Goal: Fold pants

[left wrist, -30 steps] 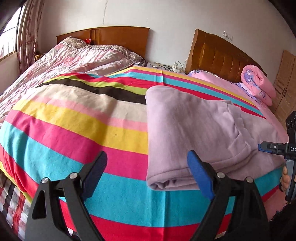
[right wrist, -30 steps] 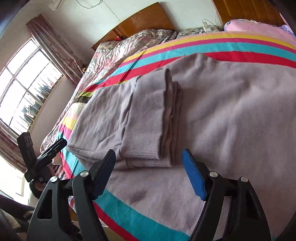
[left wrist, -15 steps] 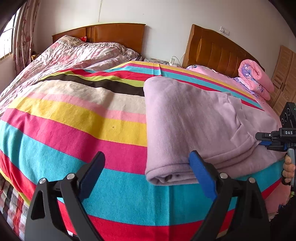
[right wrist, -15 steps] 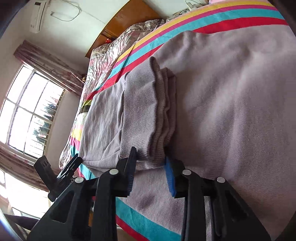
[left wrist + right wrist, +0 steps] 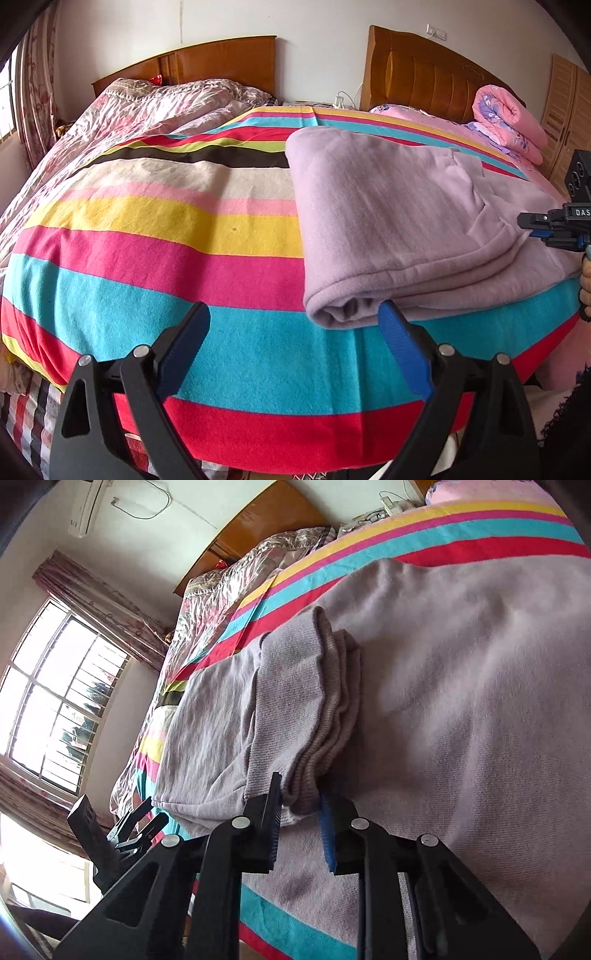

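The lilac pants (image 5: 388,218) lie folded over on the striped blanket (image 5: 166,266), with the fold at the near edge. My left gripper (image 5: 291,339) is open and empty, just in front of that fold. In the right wrist view my right gripper (image 5: 299,805) is shut on the stacked ribbed cuffs (image 5: 317,716) of the pants (image 5: 461,701), at their near corner. The right gripper also shows in the left wrist view (image 5: 554,229) at the far right edge. The left gripper shows in the right wrist view (image 5: 136,827) at lower left.
The striped blanket covers a bed with a wooden headboard (image 5: 424,70). A second bed with a crumpled floral quilt (image 5: 147,107) stands to the left. A rolled pink quilt (image 5: 506,118) lies by the headboard. A window (image 5: 55,709) is on the left wall.
My right gripper has moved in and closed on the pants cuffs, and has rolled to one side. My left gripper has stayed open and shifted slightly toward the fold.
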A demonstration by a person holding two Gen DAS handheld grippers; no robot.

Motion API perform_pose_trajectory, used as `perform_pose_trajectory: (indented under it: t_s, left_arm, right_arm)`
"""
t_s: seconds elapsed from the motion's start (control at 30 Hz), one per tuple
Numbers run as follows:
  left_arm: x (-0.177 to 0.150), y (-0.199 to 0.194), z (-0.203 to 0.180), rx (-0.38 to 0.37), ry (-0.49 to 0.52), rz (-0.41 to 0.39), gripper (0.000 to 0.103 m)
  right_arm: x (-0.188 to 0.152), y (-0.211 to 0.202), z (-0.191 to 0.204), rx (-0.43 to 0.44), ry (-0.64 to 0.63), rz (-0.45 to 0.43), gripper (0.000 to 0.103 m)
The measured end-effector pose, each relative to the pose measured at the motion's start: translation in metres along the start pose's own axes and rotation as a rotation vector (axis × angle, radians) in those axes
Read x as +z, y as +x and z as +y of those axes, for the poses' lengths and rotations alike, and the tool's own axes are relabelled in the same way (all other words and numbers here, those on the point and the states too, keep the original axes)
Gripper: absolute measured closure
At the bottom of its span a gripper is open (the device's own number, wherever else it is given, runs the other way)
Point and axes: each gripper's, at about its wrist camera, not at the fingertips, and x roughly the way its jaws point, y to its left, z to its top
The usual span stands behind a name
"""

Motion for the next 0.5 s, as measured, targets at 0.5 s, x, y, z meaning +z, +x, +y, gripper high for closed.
perform_pose_trajectory:
  t_s: [0.5]
  left_arm:
    - [0.006, 0.010, 0.018, 0.066, -0.092, 0.004, 0.006]
  right_arm:
    - [-0.001, 0.011, -0.003, -0.015, 0.004, 0.000, 0.080]
